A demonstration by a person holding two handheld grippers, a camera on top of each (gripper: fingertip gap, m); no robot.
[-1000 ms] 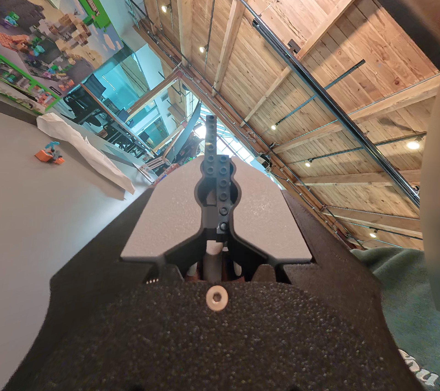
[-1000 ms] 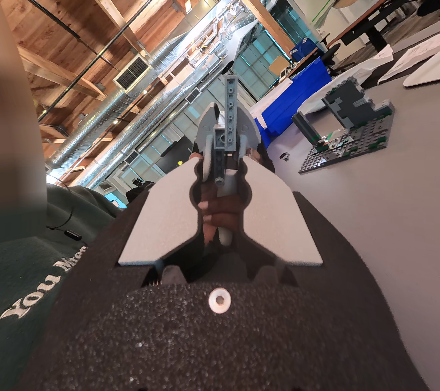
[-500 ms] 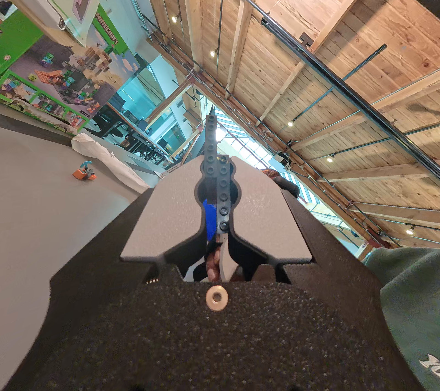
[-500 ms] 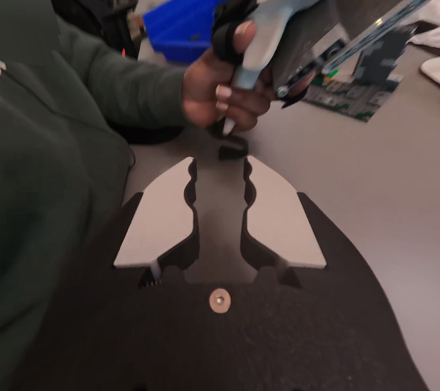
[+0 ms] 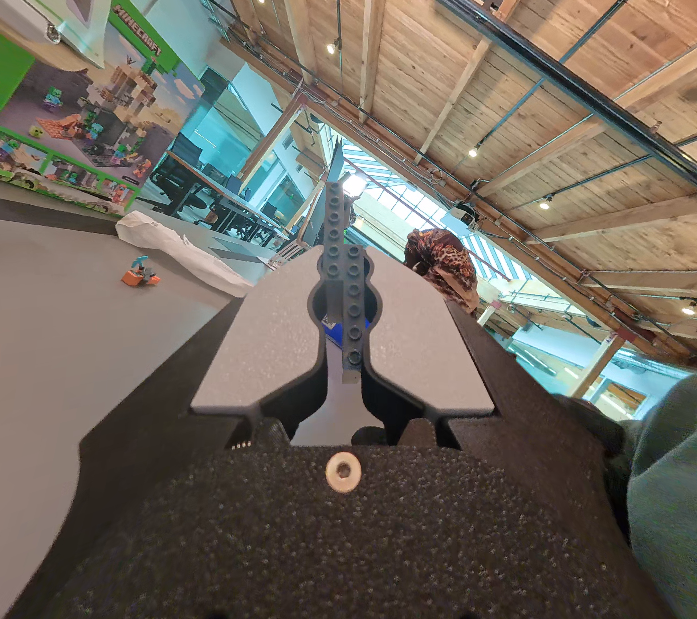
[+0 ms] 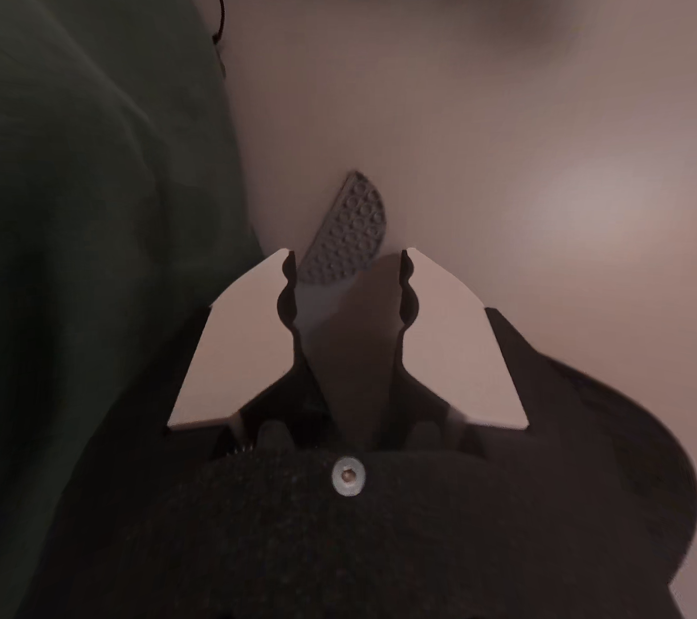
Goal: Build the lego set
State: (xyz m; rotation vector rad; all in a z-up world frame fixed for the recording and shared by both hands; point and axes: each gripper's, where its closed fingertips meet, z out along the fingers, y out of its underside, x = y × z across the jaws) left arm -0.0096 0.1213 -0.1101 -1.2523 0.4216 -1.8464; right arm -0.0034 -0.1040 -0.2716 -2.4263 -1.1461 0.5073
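Observation:
My left gripper [image 5: 343, 258] is shut on a dark grey lego assembly [image 5: 345, 280] made of two long studded plates. It holds the assembly upright in the air, pointing at the wooden ceiling. My right gripper [image 6: 346, 254] is open and empty, pointing down at the table close to the surface. A grey half-round studded plate [image 6: 345, 231] lies flat on the table just beyond and between its fingertips, nearer the left finger [image 6: 260, 303]. This view is dim.
A small orange and teal lego build [image 5: 140, 275] sits on the grey table [image 5: 75, 299] at left. Behind it lie a crumpled white paper bag [image 5: 177, 246] and the set's box [image 5: 83, 126]. A green sleeve [image 6: 94, 186] fills the left of the right wrist view.
My right gripper let go of the light grey lego piece, opened, swung down away from the left gripper and now hovers over the half-round plate. My left gripper tilted slightly, still holding its assembly.

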